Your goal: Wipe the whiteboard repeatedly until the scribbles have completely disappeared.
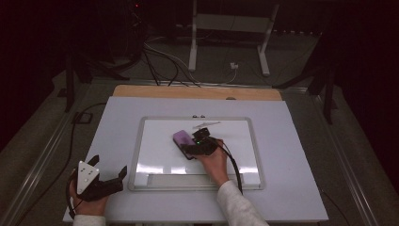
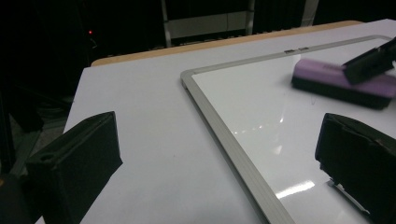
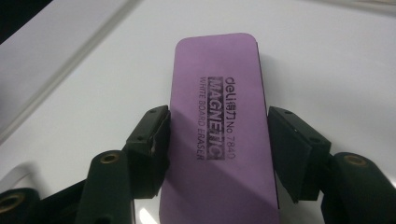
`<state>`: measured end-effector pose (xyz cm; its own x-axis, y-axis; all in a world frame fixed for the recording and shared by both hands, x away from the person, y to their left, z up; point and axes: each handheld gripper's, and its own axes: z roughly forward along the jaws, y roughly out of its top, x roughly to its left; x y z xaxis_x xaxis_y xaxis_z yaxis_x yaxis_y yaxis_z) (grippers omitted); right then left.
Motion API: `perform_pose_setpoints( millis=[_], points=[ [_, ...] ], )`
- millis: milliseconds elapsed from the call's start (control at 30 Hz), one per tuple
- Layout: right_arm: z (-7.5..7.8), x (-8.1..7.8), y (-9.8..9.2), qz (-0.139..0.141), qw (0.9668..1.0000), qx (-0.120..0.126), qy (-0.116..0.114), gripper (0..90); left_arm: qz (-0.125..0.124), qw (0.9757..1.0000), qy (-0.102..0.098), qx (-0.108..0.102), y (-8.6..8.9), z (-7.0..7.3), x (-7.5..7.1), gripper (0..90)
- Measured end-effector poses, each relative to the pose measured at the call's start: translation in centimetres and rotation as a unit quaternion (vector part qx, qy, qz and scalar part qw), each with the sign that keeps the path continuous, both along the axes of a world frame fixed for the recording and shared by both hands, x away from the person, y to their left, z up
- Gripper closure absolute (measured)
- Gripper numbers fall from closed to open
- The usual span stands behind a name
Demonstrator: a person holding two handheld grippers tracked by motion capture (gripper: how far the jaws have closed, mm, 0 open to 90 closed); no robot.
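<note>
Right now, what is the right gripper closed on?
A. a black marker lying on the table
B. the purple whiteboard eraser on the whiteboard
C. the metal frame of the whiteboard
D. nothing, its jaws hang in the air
B: in the right gripper view the right gripper has its jaws against both long sides of the purple eraser, which lies on the whiteboard.

Ahead of the right claw (image 1: 192, 142), bare whiteboard (image 1: 235, 150); only the marker (image 1: 206, 125) lies beyond, near the far frame.
</note>
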<state>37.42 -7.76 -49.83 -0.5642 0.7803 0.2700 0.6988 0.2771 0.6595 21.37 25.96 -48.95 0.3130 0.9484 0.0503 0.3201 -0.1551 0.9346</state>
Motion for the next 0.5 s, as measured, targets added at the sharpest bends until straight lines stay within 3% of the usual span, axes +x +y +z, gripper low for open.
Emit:
perform_pose_setpoints(
  millis=[100,167,333,500],
  points=[
    [0.0,0.7,-1.9,-0.042,0.9991,0.008,0.005,41.2,-0.001,1.0000,0.000,0.001,-0.1,0.0,0.0,0.9],
    [-0.1,0.6,-2.0,-0.044,0.9989,0.013,0.008,41.3,-0.002,1.0000,0.002,0.004,-0.1,0.0,0.0,0.9],
    [-0.2,-0.6,0.5,0.014,0.9997,0.019,0.002,41.2,-0.002,1.0000,0.001,0.004,-0.2,0.0,0.1,0.9],
    [-0.3,-2.1,3.4,0.083,0.9962,0.025,0.002,41.3,-0.001,1.0000,0.001,0.004,-0.1,0.0,0.0,0.9]
  ],
)
